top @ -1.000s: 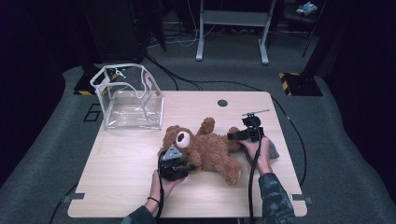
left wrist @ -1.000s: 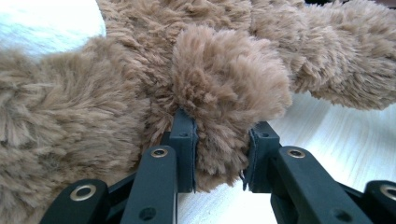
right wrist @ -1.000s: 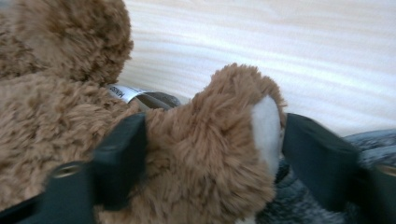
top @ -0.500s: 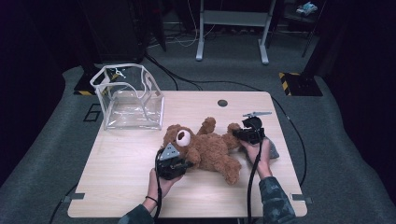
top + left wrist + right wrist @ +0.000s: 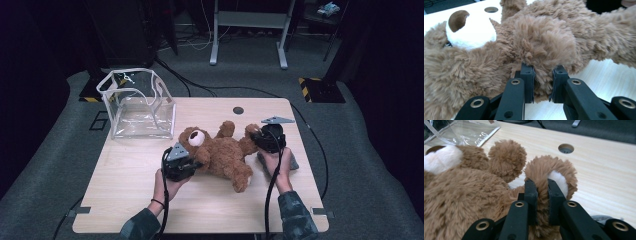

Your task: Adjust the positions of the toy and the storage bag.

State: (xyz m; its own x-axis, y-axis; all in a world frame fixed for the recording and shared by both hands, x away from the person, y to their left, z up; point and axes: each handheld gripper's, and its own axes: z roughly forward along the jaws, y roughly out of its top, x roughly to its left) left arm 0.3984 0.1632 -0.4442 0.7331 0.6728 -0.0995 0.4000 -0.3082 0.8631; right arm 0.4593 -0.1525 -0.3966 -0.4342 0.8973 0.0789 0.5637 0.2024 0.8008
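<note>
A brown teddy bear (image 5: 220,155) lies on its back in the middle of the wooden table (image 5: 125,200), its white muzzle toward the left. My left gripper (image 5: 192,164) is at the bear's near side. In the left gripper view its jaws (image 5: 543,72) have just been closing and now pinch a fluffy arm of the bear (image 5: 544,45). My right gripper (image 5: 257,137) is at the bear's right end. Its jaws (image 5: 542,186) have just been closing and are clamped on a white-soled foot (image 5: 559,181).
A clear plastic box-shaped bag (image 5: 137,105) stands open at the table's back left. A round cable hole (image 5: 238,110) is in the back edge. A dark grey object (image 5: 292,162) lies under my right hand. Cables run over the floor behind.
Both hands have lifted a little with the bear. Its head and upper body now sit slightly farther up in the high view than before.
</note>
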